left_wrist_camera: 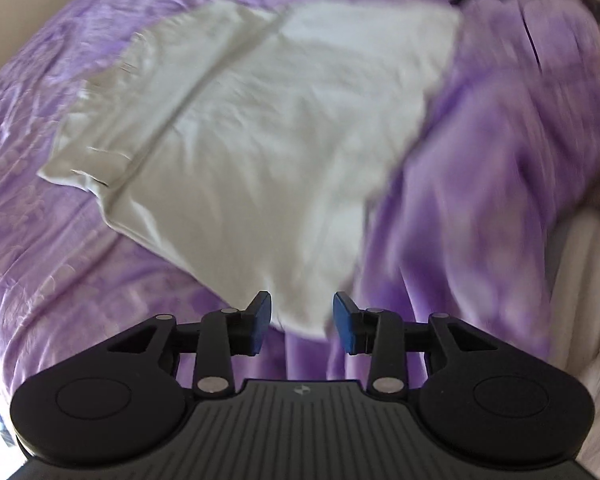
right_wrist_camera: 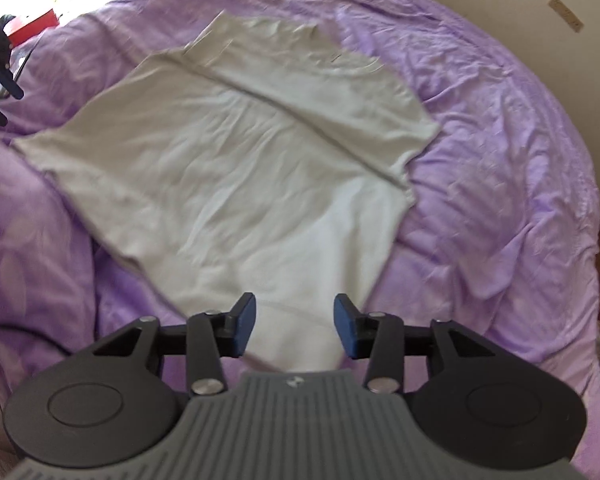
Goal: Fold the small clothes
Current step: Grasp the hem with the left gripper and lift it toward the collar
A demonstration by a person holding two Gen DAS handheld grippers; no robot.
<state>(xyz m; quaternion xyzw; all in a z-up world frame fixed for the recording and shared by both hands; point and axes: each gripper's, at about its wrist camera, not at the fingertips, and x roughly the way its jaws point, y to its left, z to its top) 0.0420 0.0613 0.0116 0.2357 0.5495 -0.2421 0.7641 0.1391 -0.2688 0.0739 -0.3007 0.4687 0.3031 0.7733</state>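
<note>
Nearest you, your left gripper (left_wrist_camera: 302,322) and your right gripper (right_wrist_camera: 295,326) each hang over the near edge of the cloth with their blue pads spread and nothing pinched between them; the fabric seen through each gap lies below on the bed, not in the grip. Beneath everything, the purple bedspread (right_wrist_camera: 500,184) covers the whole bed and gives you a broad, soft surface, though its wrinkles will likely show through any fold you make. On it lies the pale grey-white garment (right_wrist_camera: 236,168), spread mostly flat, reaching from just under your pads out toward the far side of the bed. In the right wrist view a long band along its far right side is already turned over onto the body, so one lengthwise fold looks done, and the piece lies flat probably so the next fold can be laid cleanly. With both claws apart and empty above the near hem, you seem to be between grips, so the next step would be choosing two fresh points to pick up. At the far left of the right wrist view, your other gripper's dark fingers (right_wrist_camera: 4,80) show small beyond the garment's left corner.
</note>
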